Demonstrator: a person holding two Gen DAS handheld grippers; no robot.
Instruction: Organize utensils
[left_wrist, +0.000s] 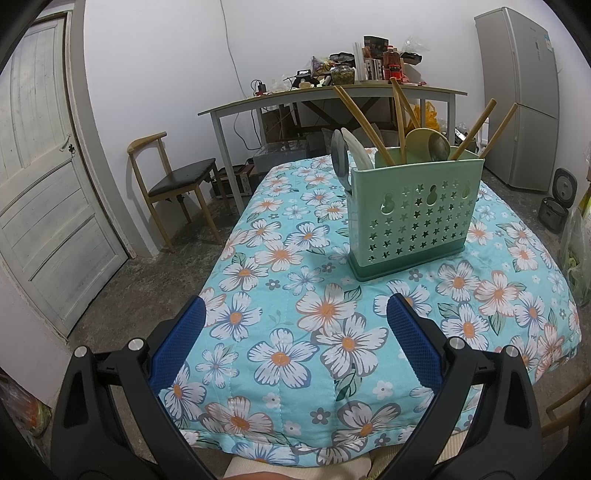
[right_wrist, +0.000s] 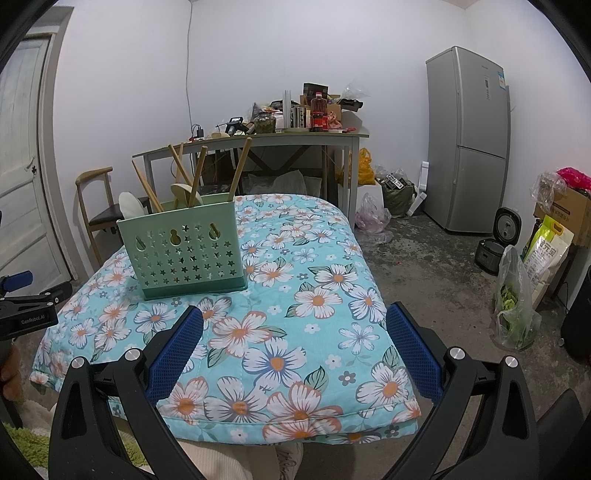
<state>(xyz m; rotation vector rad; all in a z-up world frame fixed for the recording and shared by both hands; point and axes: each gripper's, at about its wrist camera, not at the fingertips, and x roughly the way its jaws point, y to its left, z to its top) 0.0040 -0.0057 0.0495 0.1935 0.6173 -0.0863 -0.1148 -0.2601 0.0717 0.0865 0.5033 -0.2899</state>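
— Both pairs of tongs sit closest to the lens, low over the near edge of the flowered cloth. Left tongs are spread apart with nothing between the blue pads; right tongs are the same, apart and empty.

— And the utensils?

— All that I can see stand in the green basket, which sits on the cloth-covered desk, towards its left side in the right wrist view. Nothing lies loose on the cloth in either picture.

— So the job looks finished?

— Nearly or wholly, I would judge. Wooden chopsticks and pale spoons are already in the basket. One white spoon and a grey one stand at the basket's left end; I cannot tell if they are in a side pocket or just leaning there.

— Which way do they point?

— The basket stands upright, its long side running across the view, the star-punched face towards the tongs. Chopsticks stand with their long axis roughly up and down, fanned out, some tilting left, some right. Spoon bowls are up, handles hidden inside.

— Anything left to do?

— Perhaps sorting by kind; the compartments inside are hidden from here.
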